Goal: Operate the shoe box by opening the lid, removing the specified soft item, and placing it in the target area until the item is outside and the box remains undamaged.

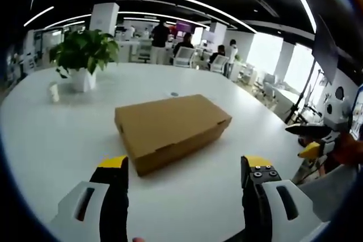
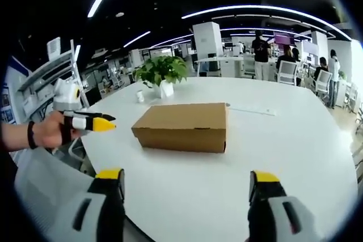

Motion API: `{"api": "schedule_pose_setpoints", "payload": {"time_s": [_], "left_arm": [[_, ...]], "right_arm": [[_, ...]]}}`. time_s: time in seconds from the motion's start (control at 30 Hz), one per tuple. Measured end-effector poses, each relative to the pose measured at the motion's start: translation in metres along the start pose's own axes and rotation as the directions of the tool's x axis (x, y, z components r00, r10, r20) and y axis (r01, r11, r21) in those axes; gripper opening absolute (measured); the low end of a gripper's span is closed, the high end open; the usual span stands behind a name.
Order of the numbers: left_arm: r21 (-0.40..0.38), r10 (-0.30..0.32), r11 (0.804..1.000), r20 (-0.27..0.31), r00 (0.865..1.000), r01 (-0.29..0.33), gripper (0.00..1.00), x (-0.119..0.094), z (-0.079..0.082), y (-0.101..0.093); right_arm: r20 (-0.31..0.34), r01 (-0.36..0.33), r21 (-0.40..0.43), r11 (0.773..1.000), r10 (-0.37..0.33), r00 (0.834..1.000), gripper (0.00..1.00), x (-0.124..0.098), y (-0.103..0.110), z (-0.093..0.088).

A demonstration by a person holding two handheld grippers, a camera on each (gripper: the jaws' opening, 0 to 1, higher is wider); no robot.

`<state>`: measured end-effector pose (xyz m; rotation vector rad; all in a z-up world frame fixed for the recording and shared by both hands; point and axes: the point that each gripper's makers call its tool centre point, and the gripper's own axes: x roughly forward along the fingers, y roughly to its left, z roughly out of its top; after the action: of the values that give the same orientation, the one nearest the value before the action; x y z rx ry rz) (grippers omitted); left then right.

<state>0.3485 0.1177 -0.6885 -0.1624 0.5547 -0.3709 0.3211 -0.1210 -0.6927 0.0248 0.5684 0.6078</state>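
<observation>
A shut brown cardboard shoe box [image 1: 170,126] lies on the white table [image 1: 51,140], lid down, so nothing inside it can be seen. My left gripper [image 1: 184,165] hovers just short of the box's near corner, jaws wide apart and holding nothing. In the right gripper view the same box [image 2: 184,126] sits a little ahead of my right gripper [image 2: 187,177], which is open and holds nothing. The right gripper [image 1: 300,140] enters the left gripper view at the right edge. A hand holds the left gripper [image 2: 105,122] off the table's left side.
A potted plant [image 1: 84,55] [image 2: 161,75] in a white pot and a small white cup [image 1: 54,92] [image 2: 139,96] stand behind the box. The table edge [image 2: 102,157] curves close to both grippers. People and office chairs [image 1: 184,55] are far behind.
</observation>
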Motion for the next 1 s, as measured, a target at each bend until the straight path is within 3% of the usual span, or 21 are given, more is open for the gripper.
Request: {"api": "schedule_pose_setpoints", "payload": {"time_s": [0.33, 0.77, 1.0], "left_arm": [[-0.055, 0.022, 0.998, -0.009, 1.0, -0.022, 0.84, 0.003, -0.003, 0.012], [-0.071, 0.026, 0.997, -0.035, 0.999, -0.028, 0.83, 0.02, -0.009, 0.021], [-0.097, 0.042, 0.994, -0.035, 0.999, -0.045, 0.83, 0.026, -0.01, 0.037]], "right_arm": [[-0.028, -0.009, 0.002, 1.0, 0.01, 1.0, 0.9, 0.016, -0.019, 0.0], [-0.056, -0.038, -0.015, 0.999, 0.037, 0.998, 0.9, 0.041, -0.025, 0.005], [-0.079, -0.067, -0.027, 0.997, 0.064, 0.995, 0.9, 0.059, -0.029, 0.003]]}}
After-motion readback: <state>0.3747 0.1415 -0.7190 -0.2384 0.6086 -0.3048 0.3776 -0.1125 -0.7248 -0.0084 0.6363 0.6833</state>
